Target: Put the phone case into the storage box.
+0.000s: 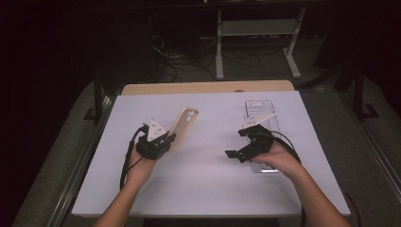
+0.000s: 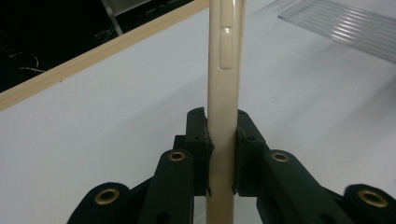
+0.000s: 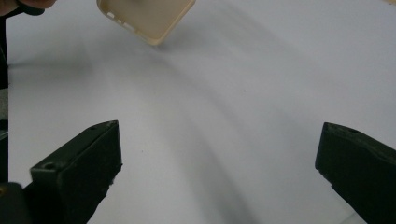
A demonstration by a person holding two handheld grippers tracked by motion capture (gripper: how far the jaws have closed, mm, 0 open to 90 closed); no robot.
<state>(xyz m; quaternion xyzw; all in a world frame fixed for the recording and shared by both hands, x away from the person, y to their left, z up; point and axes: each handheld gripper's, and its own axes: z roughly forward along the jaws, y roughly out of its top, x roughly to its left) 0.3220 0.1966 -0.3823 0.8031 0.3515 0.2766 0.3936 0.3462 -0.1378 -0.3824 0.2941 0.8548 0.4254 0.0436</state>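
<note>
**Inspector:** Checking the beige phone case [image 1: 183, 126] first. Where does it sit relative to the left gripper [image 1: 166, 141]?

**Assistant:** Clamped in it. The left gripper view shows both pads pressed flat on the case's two faces, near one short end. The case [image 2: 225, 84] runs straight out from the jaws, long axis in line with them, side buttons facing the camera. From above, it stands off the bench [image 1: 208, 189], tilted up and away from the person.

**Inspector:** And the right gripper [image 1: 242, 142]?

**Assistant:** Its jaws stand wide apart with nothing between them. It hovers above the bench, just over the near end of a clear plastic tray [image 1: 261, 116], and points across toward the case.

**Inspector:** So which relation governs the coming move?

**Assistant:** In my judgement, the free end of the case. It lies well apart from the right gripper, off to that gripper's left, so the right hand must cross the gap, or the left must bring the case over.

**Inspector:** Differences between views?

**Assistant:** The right gripper view catches the case's hollow inner side [image 3: 147, 18], with its raised rim, which the edge-on left gripper view hides. The high view alone gives the spacing between both hands.
</note>
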